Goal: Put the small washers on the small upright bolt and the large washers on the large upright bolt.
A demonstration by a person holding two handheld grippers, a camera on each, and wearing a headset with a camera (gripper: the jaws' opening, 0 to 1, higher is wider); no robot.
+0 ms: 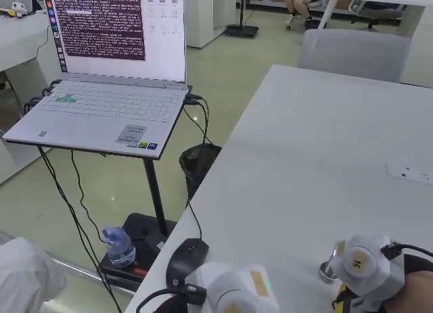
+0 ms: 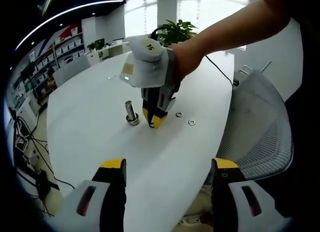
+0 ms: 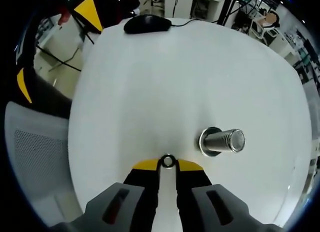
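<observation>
White surface [image 3: 150, 81] stretches under both tools in a bright open office, with a black mouse [image 3: 147, 23] near its far edge. We see the right gripper [image 3: 167, 167] pointing down at the surface. Its jaws are drawn almost together and pinch a small washer [image 3: 167, 161] by its rim at the very tips, the ring's hole facing the camera. Whether the ring is clear of the surface we cannot tell.

One upright bolt [image 3: 222, 141] stands on its wide head just to the right of those jaws and a little ahead, close by but not touching. Its long axis rises straight from the surface. We cannot tell whether it is the small or the large bolt.

The left gripper [image 2: 169, 167] has its jaws spread wide with nothing between them, well apart from the bolt, so the right one is clearly nearer. Two loose washers [image 2: 179, 114] lie flat beyond the left jaws, on the other side of the right gripper from the bolt.

We judge the coming move to be a lift and a short shift rightward, bringing the hole over the bolt's top end.
</observation>
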